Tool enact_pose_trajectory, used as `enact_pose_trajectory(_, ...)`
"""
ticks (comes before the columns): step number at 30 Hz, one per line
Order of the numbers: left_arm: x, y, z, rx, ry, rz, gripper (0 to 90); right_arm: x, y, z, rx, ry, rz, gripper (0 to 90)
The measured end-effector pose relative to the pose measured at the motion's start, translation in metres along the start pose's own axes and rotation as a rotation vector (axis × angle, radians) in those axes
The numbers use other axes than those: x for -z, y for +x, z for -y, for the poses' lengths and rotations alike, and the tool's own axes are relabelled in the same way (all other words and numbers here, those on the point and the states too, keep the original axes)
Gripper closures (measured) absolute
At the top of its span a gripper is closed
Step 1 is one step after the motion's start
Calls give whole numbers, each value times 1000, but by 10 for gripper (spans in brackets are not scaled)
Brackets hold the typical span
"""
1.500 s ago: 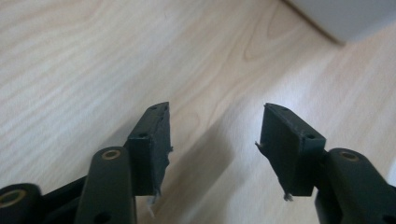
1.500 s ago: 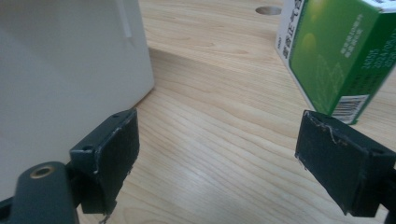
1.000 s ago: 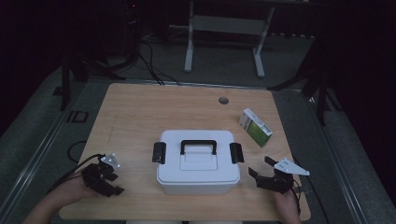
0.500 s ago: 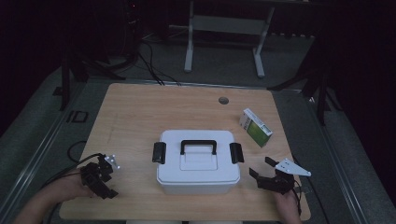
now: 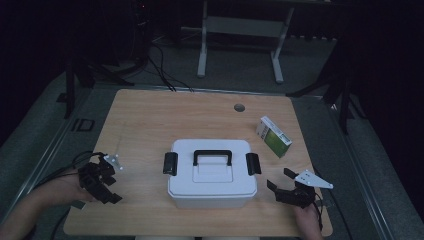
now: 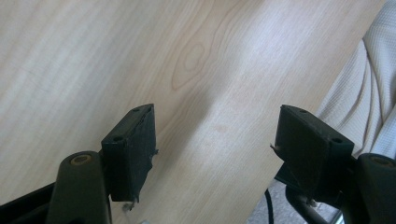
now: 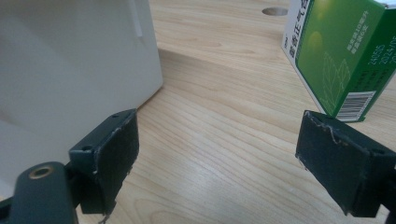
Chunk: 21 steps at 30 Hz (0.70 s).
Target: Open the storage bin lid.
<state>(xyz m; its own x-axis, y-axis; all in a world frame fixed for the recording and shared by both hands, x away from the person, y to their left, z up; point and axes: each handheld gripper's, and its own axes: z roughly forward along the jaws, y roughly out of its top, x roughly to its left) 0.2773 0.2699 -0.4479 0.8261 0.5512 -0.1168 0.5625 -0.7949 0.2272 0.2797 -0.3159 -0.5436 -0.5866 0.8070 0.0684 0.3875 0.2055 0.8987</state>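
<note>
A dim lab: wooden table (image 5: 150, 120), floor cables (image 5: 160, 70), metal stand (image 5: 240, 30).

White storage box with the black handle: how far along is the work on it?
Nothing looks done: the white box sits shut on the table, both black latches down, and the green carton lies outside it. In hand: nothing. The left gripper and right gripper flank the box, both open and empty. Likely left: unlatching, lifting the lid, perhaps loading the carton.

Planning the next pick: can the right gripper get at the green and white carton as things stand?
Probably yes. The right gripper is open and empty, and bare wooden table lies between its fingers and the green and white carton; the white storage box sits off to one side.
</note>
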Motion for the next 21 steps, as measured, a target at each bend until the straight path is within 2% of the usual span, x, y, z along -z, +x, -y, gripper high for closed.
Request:
enact_pose_trajectory(2, 9, -2, -5, -6, -16, -23, 293, 0, 0, 0, 0, 0, -6, 129)
enact_pose_trajectory(5, 22, -6, -13, -26, -24, -28, 293, -1, 0, 0, 0, 3, -8, 129)
enact_pose_trajectory(11, 43, -17, -36, -110, -14, -16, 293, -2, 2, -1, 1, 2, -19, 129)
enact_pose_trajectory(15, 53, -25, -53, -157, -2, -13, 294, -2, 2, -1, 0, 4, -21, 129)
enact_pose_trajectory(17, 57, -29, -61, -179, -12, -5, 294, -2, 1, 0, -7, -1, -24, 129)
enact_pose_trajectory(21, 63, -35, -75, -206, -9, -14, 295, -2, 0, 0, -15, -2, -31, 129)
